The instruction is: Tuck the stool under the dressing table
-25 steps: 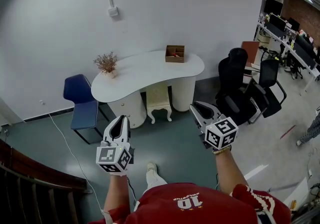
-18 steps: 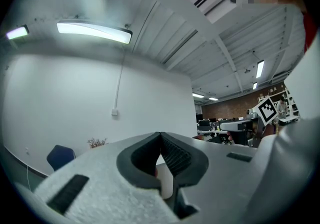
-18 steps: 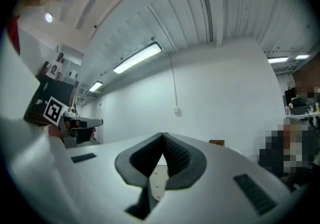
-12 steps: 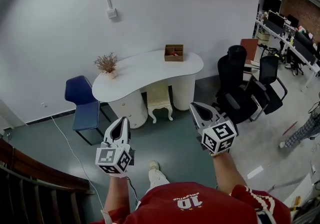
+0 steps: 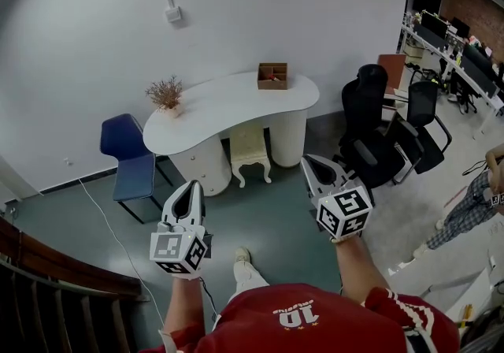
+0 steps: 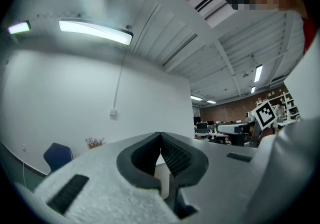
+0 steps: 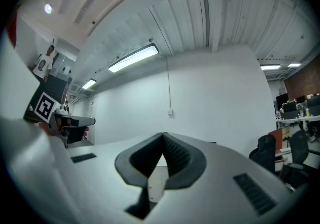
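The stool (image 5: 250, 156) sits partly hidden beneath the dressing table (image 5: 213, 111); a bystander (image 5: 466, 209) is cropped at right.

Cream stool (image 5: 250, 153), white dressing table (image 5: 228, 107), blue chair (image 5: 126, 156).

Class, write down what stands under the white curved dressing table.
A cream carved-leg stool stands between two ribbed white pedestals. The white tabletop covers the stool's far edge and anything behind it.
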`<state>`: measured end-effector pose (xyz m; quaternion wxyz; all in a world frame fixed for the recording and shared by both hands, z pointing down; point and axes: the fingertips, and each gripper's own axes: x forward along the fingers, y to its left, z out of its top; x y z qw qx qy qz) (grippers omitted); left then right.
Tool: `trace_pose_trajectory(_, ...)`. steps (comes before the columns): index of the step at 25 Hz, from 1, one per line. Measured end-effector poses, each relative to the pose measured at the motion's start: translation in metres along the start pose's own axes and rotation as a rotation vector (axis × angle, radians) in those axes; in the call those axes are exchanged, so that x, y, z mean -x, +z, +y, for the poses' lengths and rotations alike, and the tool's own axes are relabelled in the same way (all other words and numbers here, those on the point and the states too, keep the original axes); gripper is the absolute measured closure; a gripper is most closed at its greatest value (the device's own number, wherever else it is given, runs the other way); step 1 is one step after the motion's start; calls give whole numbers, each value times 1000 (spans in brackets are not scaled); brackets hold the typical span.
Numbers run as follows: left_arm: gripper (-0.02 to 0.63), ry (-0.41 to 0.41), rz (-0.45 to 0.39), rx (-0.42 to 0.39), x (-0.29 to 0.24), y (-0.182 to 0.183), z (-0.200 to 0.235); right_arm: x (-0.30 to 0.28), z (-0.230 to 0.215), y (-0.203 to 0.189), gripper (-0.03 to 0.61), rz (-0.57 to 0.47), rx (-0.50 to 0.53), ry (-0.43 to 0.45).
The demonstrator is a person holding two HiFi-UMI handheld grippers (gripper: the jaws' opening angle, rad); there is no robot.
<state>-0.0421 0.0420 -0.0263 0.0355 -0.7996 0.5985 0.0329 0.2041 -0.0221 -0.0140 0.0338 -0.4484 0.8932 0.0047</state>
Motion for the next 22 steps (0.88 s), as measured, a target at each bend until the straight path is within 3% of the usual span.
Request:
trace_pose_trajectory(13, 615, 0, 8, -3, -24, 0, 20, -25, -4, 6, 575, 1, -8, -15)
trace_pose_trajectory(22, 615, -15, 2, -27, -73, 3, 63, -84, -18, 17, 578, -17, 16, -59)
